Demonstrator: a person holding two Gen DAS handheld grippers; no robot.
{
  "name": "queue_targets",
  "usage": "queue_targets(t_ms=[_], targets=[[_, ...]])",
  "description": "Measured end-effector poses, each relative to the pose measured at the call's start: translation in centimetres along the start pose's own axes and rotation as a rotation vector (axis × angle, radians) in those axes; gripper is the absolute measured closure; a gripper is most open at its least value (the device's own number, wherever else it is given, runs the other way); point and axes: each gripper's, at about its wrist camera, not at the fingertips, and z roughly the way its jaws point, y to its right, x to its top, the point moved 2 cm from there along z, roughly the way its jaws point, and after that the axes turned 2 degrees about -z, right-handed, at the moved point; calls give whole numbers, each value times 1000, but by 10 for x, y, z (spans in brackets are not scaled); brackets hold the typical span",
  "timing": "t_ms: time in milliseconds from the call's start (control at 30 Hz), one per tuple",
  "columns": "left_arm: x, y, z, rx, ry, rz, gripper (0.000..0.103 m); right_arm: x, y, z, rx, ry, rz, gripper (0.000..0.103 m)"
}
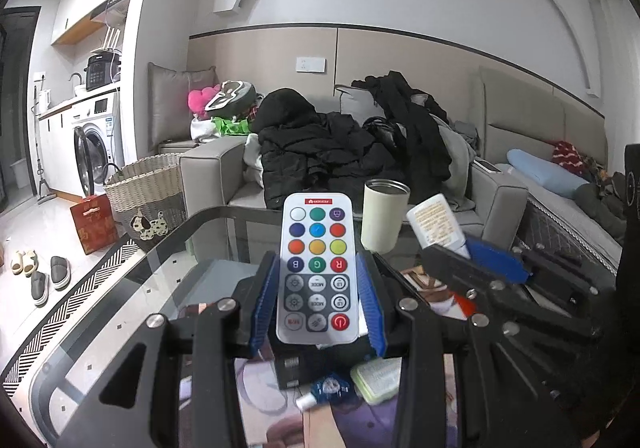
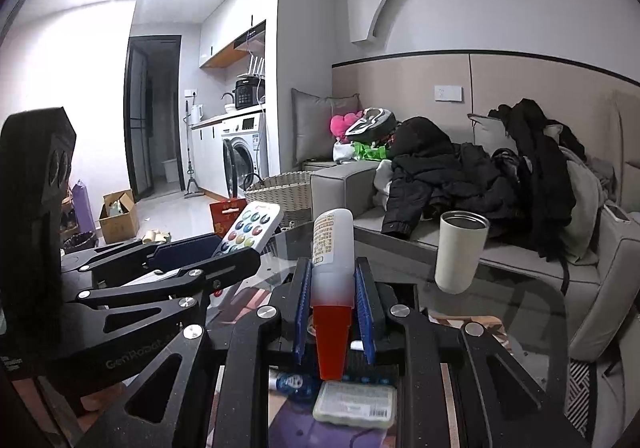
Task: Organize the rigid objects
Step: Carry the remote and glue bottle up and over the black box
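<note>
My left gripper (image 1: 318,272) is shut on a white remote (image 1: 318,268) with coloured buttons, held flat above the glass table (image 1: 168,280); the remote (image 2: 250,232) and left gripper (image 2: 224,248) also show at the left of the right wrist view. My right gripper (image 2: 332,280) is shut on a white tube (image 2: 333,248) with a red cap, cap toward the camera. That tube (image 1: 436,221) and the right gripper (image 1: 468,252) appear at the right of the left wrist view. A cream tumbler (image 1: 384,219) (image 2: 460,252) stands upright on the table ahead.
On the table under the grippers lie a small blue tube (image 2: 294,384), a pale green case (image 2: 354,404) and a black box (image 1: 294,366). A grey sofa (image 2: 440,244) piled with dark clothes sits beyond the table. A wicker basket (image 1: 146,203) and slippers (image 1: 44,272) are on the floor at left.
</note>
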Motion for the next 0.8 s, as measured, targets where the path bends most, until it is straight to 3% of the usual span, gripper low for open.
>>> queue_targets(t_ms=[467, 733, 800], targets=[[11, -21, 42, 16, -34, -34, 65, 9, 16, 72, -14, -59, 91, 82], [0, -27, 65, 39, -153, -48, 65, -9, 24, 95, 50, -194, 148, 82], [-4, -27, 69, 36, -171, -50, 65, -12, 29, 100, 15, -217, 147, 82]])
